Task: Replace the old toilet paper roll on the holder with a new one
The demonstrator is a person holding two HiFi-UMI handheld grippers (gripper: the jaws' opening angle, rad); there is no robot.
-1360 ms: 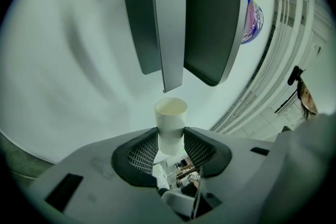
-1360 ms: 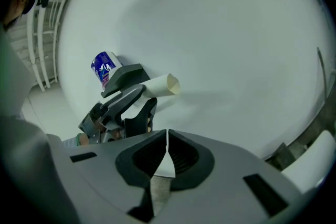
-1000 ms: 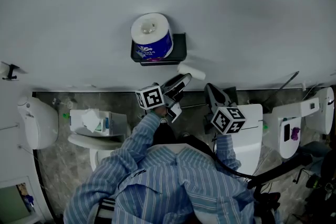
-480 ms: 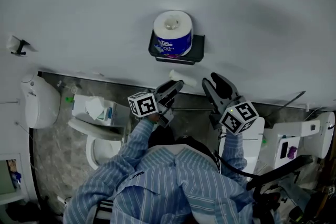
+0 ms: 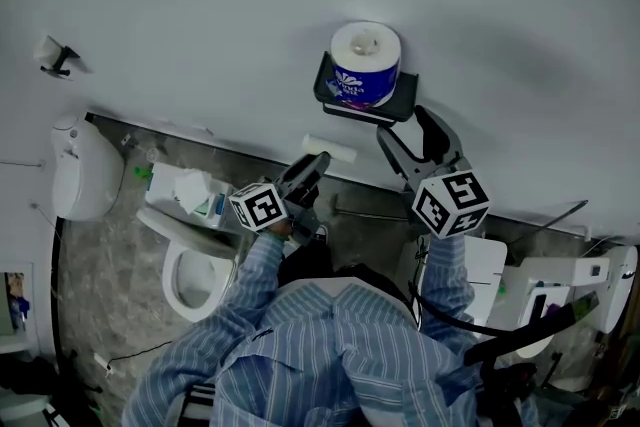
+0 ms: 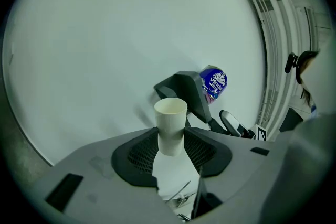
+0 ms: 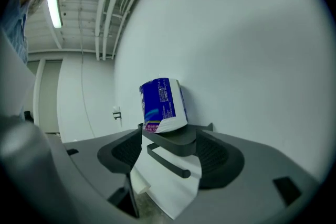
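Right hand-held gripper (image 5: 408,127) has risen toward the wrapped roll (image 5: 365,65), jaws just opened, empty; left hand-held gripper (image 6: 171,144) grasps the removed cardboard core (image 6: 170,113).

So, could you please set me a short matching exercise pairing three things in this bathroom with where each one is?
Things:
1. blue-wrapped roll
2. bare cardboard tube
3. toilet

Places:
A. on the floor
B. clamped in the left tongs
C. standing on top of the black holder

Pairs: 1-C; 2-B; 3-A.
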